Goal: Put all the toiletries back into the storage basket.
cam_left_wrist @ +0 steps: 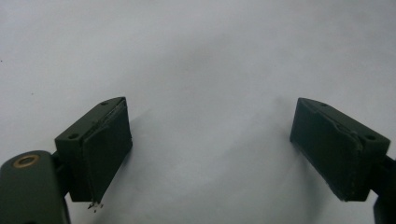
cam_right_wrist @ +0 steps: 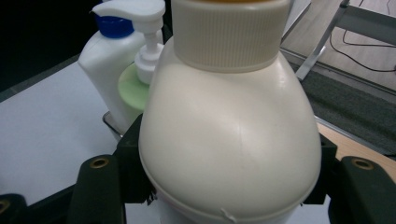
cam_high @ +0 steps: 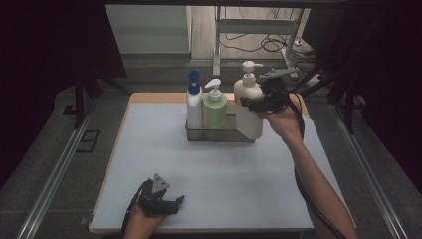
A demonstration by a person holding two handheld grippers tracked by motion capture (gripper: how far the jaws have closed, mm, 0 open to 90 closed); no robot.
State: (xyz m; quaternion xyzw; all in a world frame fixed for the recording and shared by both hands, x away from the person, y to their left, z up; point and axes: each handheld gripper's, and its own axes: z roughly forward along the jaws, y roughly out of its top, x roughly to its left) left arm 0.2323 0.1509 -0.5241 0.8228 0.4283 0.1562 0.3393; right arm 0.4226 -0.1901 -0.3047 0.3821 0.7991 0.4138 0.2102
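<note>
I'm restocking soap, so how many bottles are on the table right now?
3. The blue-capped white bottle and the green pump bottle stand in the metal caddy; the cream pump bottle is at the caddy's right end, gripped by the right hand-held gripper. None looks hidden.

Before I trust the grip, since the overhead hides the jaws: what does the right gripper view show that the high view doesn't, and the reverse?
Right gripper view alone: both jaws pressed against the cream pump bottle's shoulders, and its ribbed collar. High view alone: the wire rack, the left gripper open near the table's front edge, and the cream bottle's pump head. Both share: the cream bottle, the green bottle and the blue-capped bottle.
</note>
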